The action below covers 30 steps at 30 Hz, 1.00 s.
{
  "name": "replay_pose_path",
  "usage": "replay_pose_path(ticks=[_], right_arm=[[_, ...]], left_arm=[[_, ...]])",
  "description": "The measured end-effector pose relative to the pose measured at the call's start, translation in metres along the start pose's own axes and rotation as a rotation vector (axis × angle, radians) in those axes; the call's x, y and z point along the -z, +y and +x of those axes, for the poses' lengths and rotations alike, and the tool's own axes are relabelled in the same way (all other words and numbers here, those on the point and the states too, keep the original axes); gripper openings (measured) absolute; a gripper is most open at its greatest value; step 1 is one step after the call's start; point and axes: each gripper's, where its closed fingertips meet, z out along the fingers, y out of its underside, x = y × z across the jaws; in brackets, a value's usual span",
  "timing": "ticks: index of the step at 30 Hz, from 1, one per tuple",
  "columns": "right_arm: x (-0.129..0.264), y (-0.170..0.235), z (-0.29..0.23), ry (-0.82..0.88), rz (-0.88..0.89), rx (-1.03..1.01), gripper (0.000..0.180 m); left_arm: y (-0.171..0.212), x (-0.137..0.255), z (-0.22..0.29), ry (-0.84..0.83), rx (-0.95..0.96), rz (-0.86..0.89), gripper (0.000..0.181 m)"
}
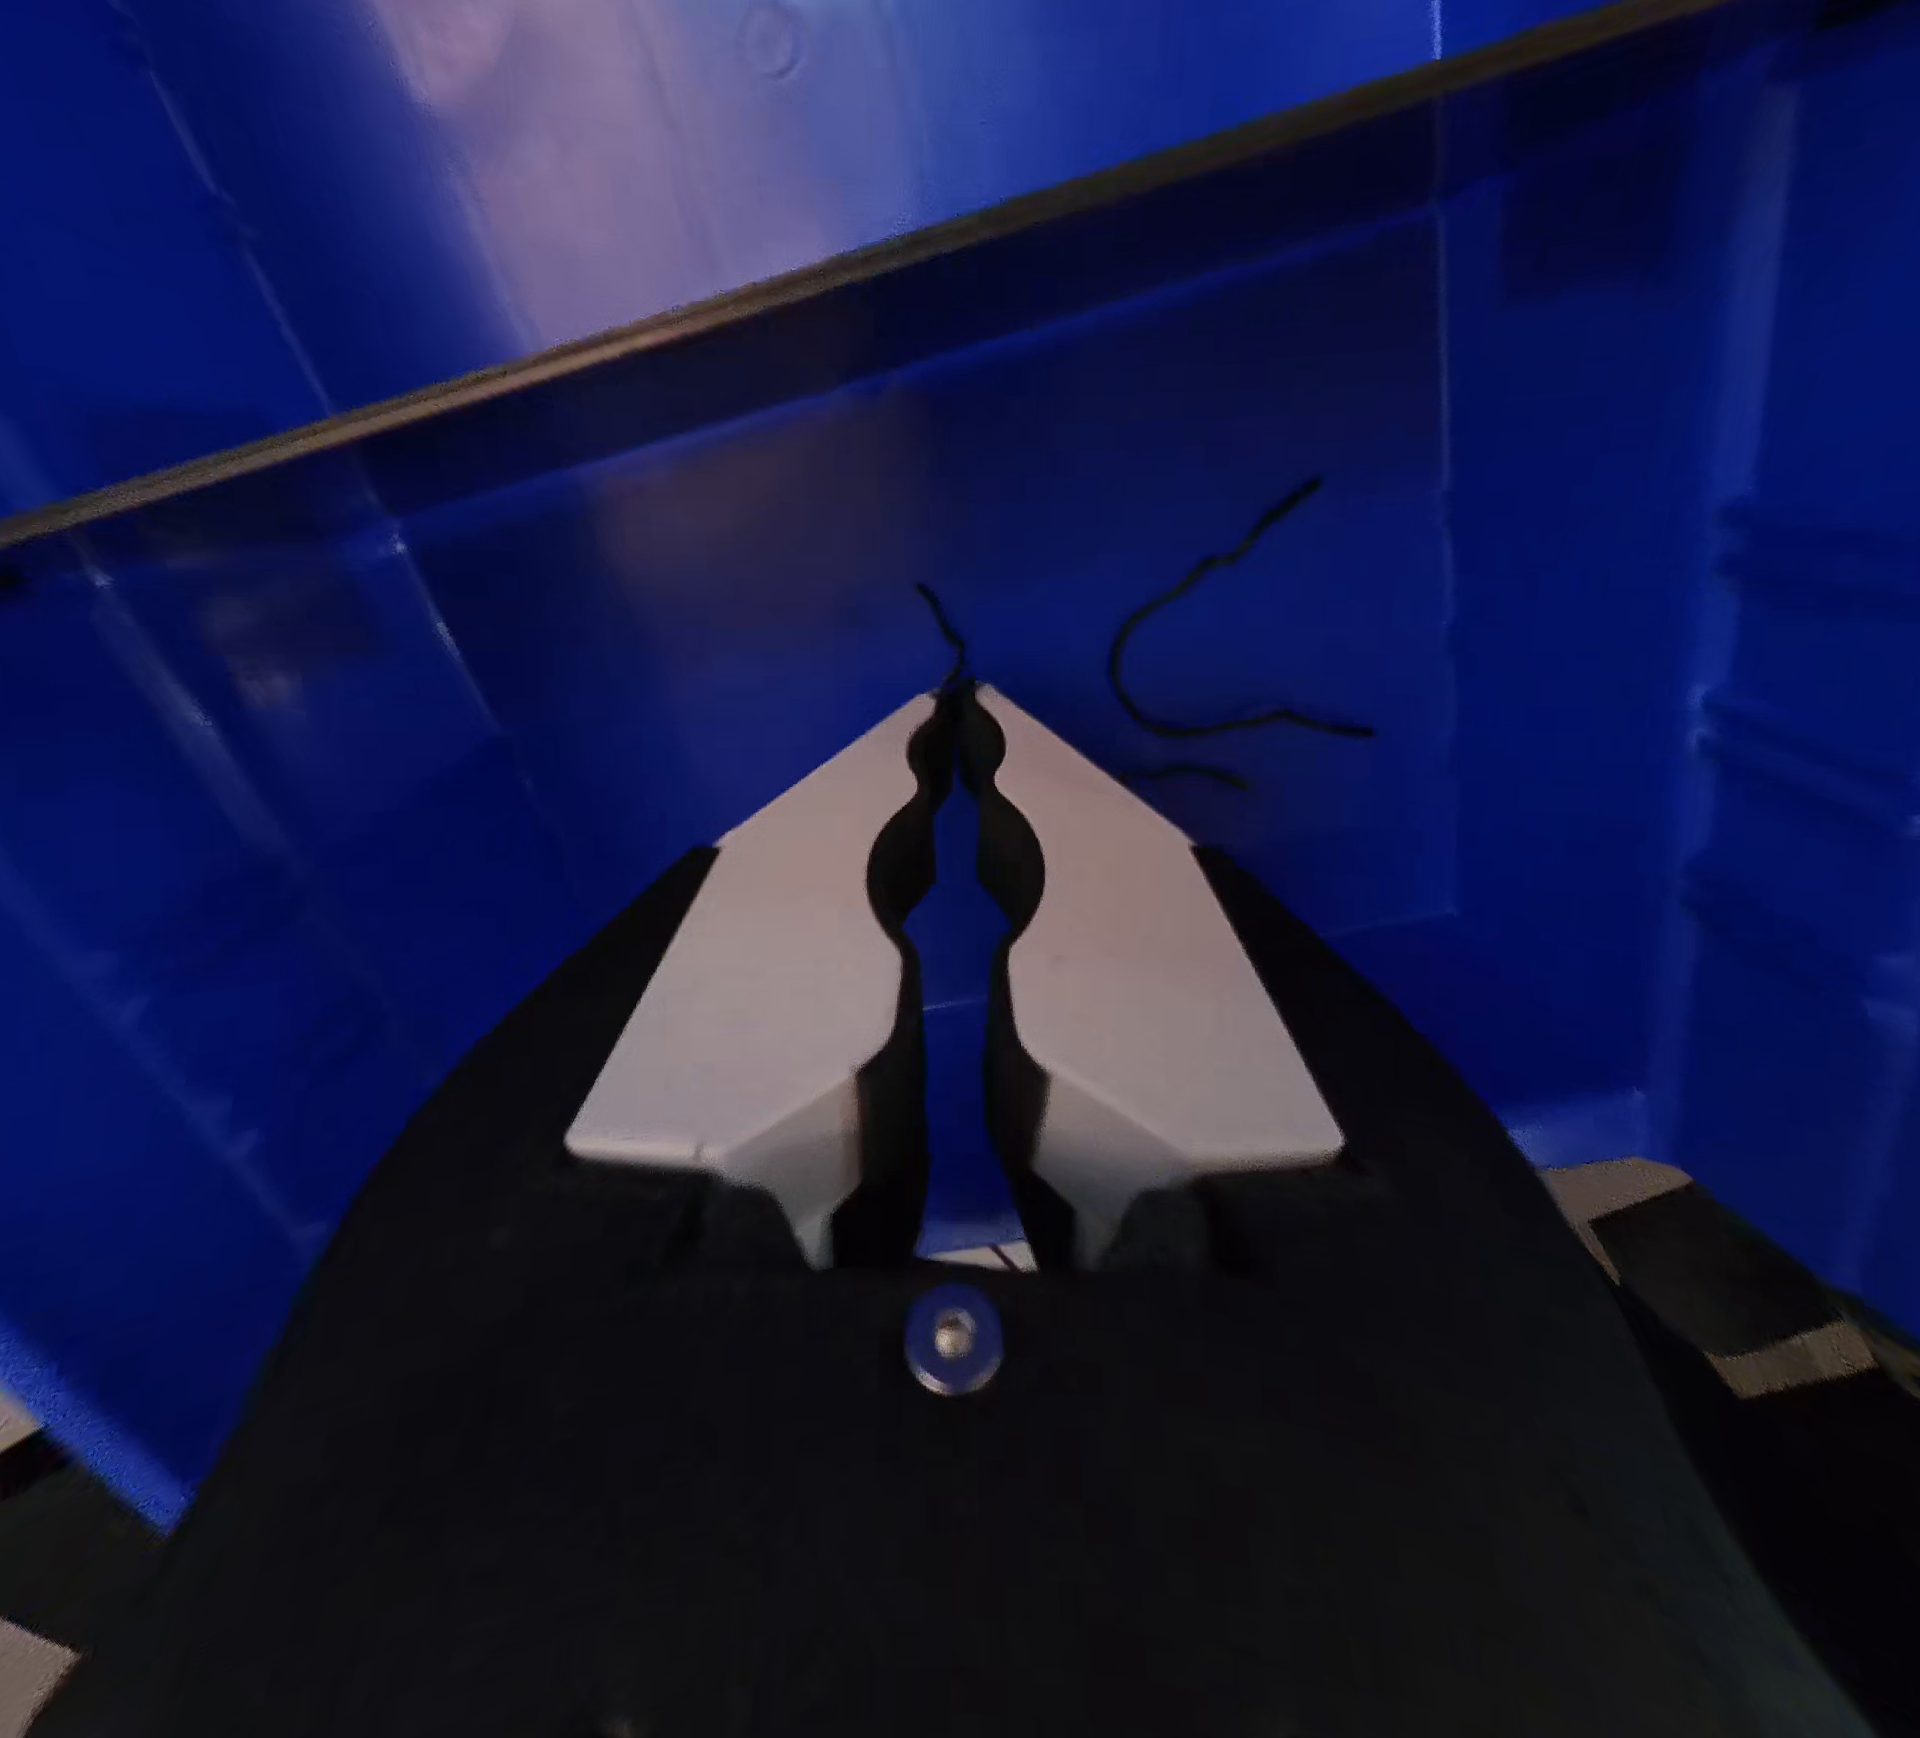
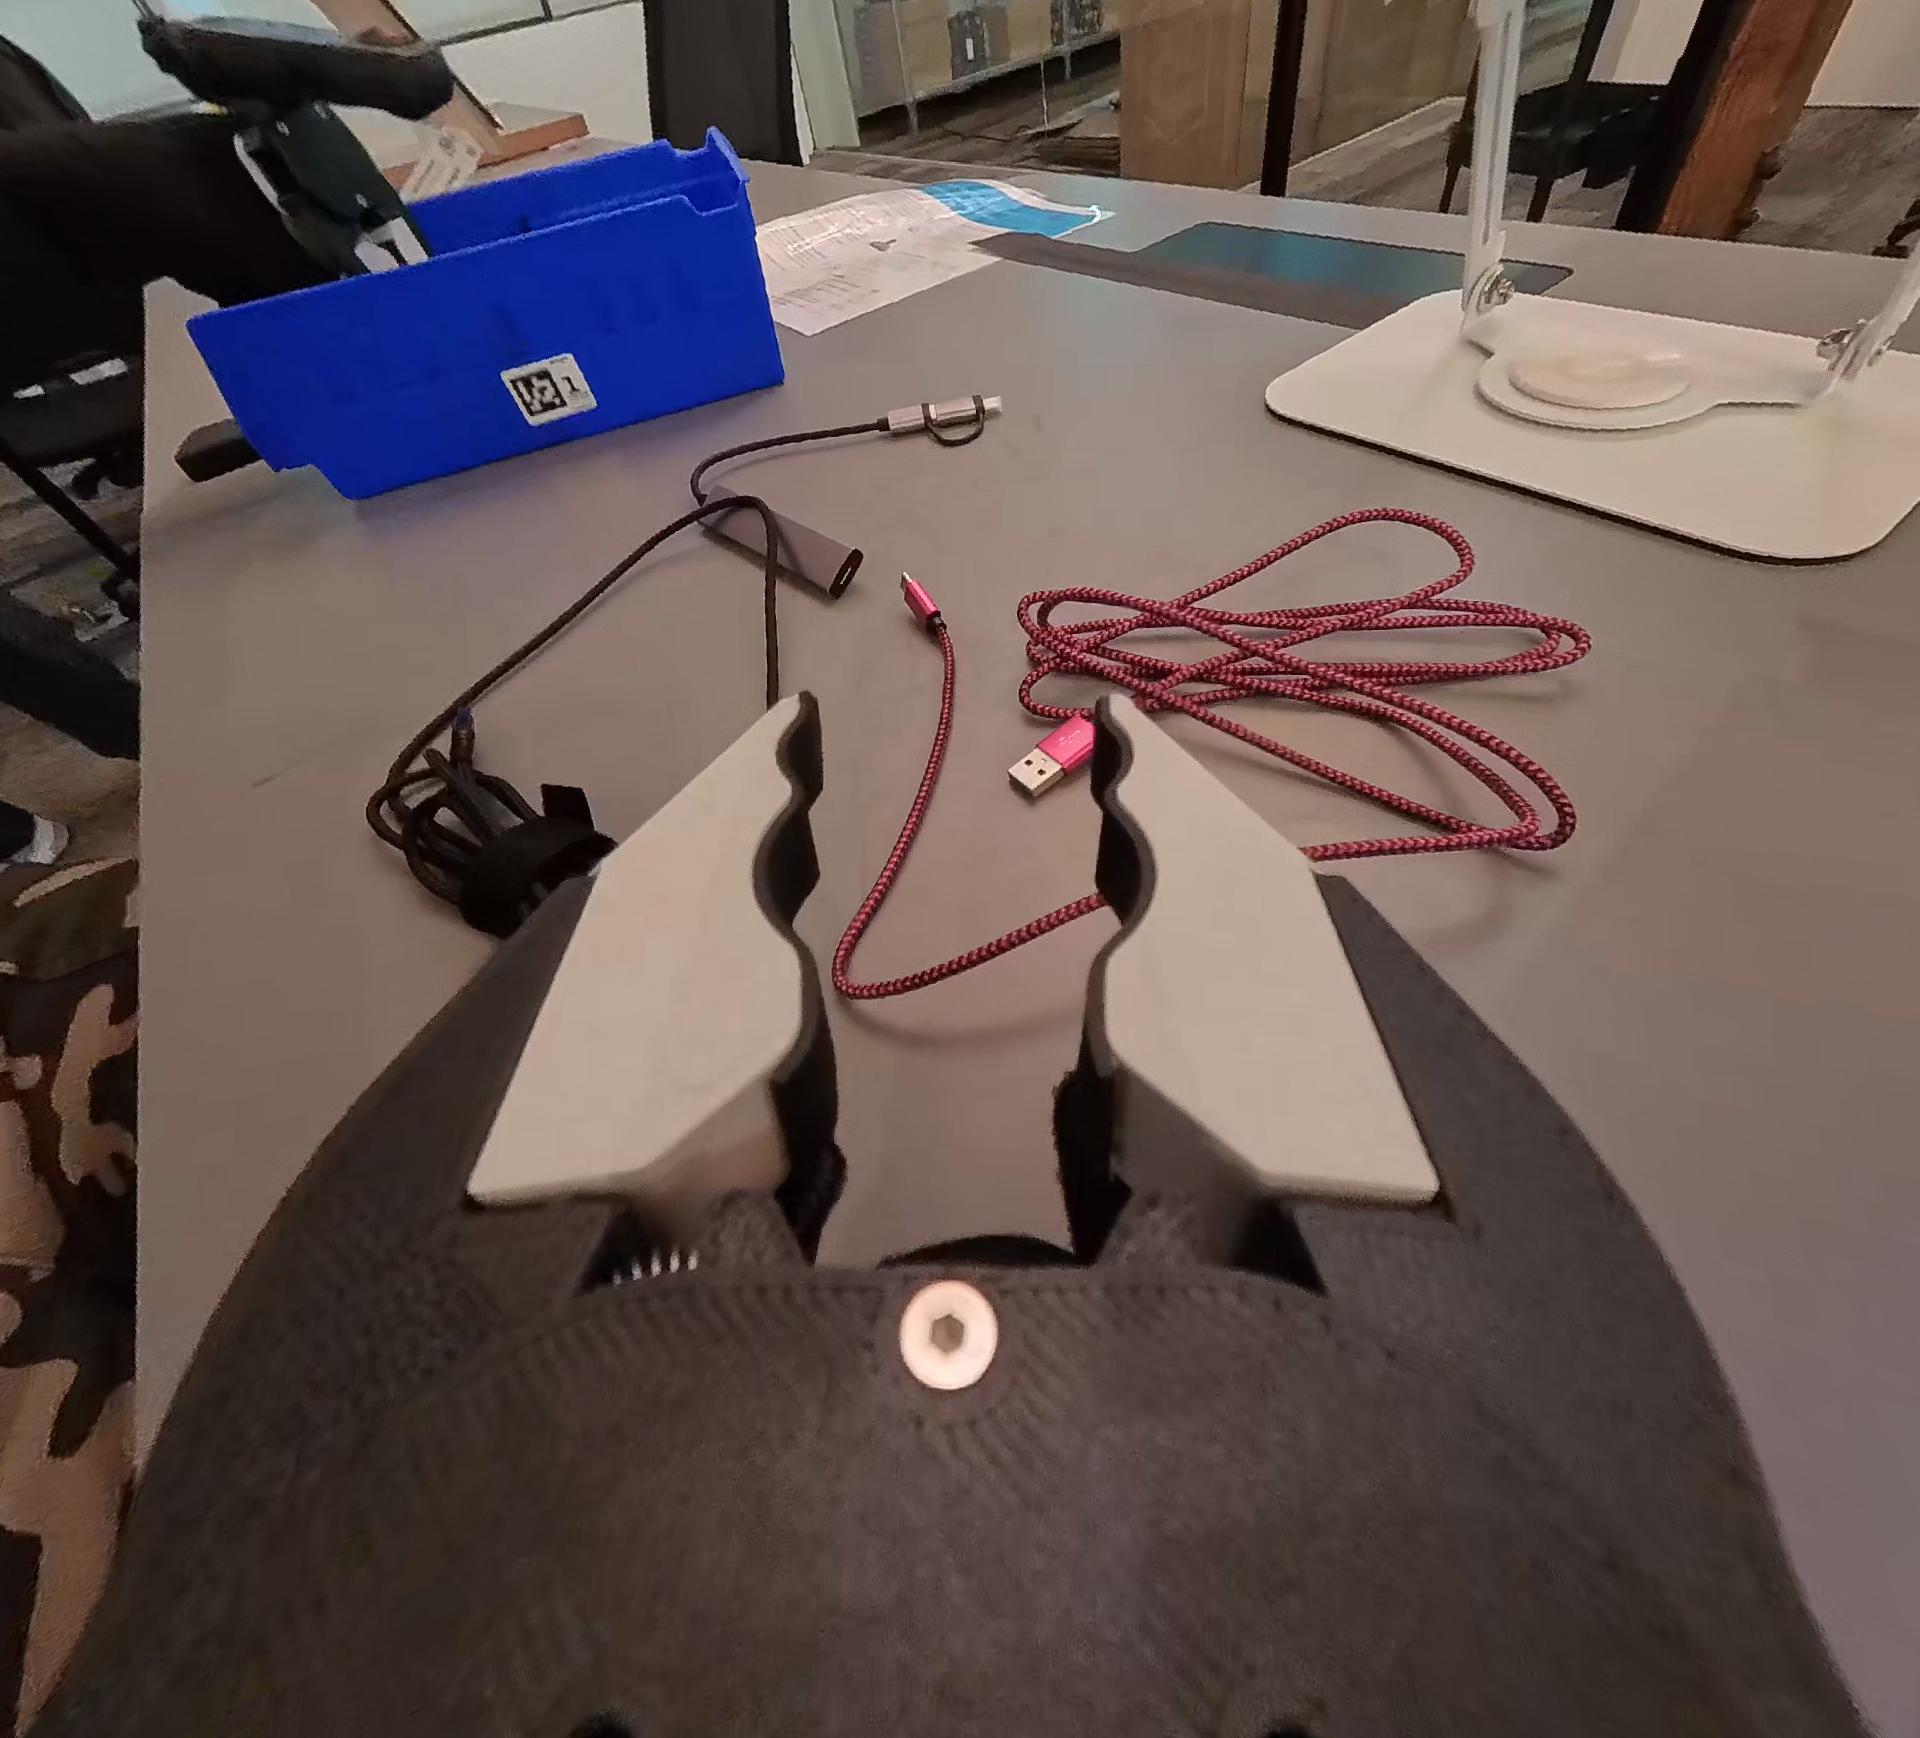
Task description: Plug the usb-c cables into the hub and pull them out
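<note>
My left gripper (image 1: 956, 699) is inside the blue bin (image 1: 1195, 462), shut on a thin black wire tie (image 1: 940, 634) that pokes out past its tips. A second black wire tie (image 1: 1132, 649) lies on the bin floor to the right. In the right wrist view, my right gripper (image 2: 956, 722) is open and empty above the grey table, over the red braided cable (image 2: 1299, 649). The cable's usb-c plug (image 2: 920, 602) lies just short of the grey hub (image 2: 800, 550). A black cable (image 2: 468, 815) lies bundled at the left, one strand running up to the hub.
The blue bin (image 2: 499, 338) stands at the table's far left, with the left gripper (image 2: 312, 161) reaching into it. A white stand base (image 2: 1558, 421) sits at the right. Papers (image 2: 883, 244) and a dark mat (image 2: 1299, 265) lie farther back. The table's left edge is close. Some 55 centimeters of space lies between my two pairs of fingers. Between my right fingertips and the grey hub (image 2: 800, 550) there is roughly 20 centimeters.
</note>
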Motion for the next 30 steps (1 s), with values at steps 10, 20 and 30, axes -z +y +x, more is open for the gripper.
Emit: replay_pose_path(ticks=[10, 20, 30], right_arm=[[0.005, -0.025, -0.014, -0.006, -0.002, 0.070, 0.057], [0.017, -0.028, -0.031, -0.024, 0.020, 0.088, 0.054], [0.022, -0.035, -0.044, -0.040, 0.032, 0.102, 0.053]], left_arm=[[-0.016, 0.052, 0.004, -0.047, -0.016, 0.150, 0.000], [-0.010, -0.002, 0.007, 0.027, 0.032, 0.023, 0.014], [-0.010, 0.009, -0.004, -0.023, 0.045, 0.086, 0.000]])
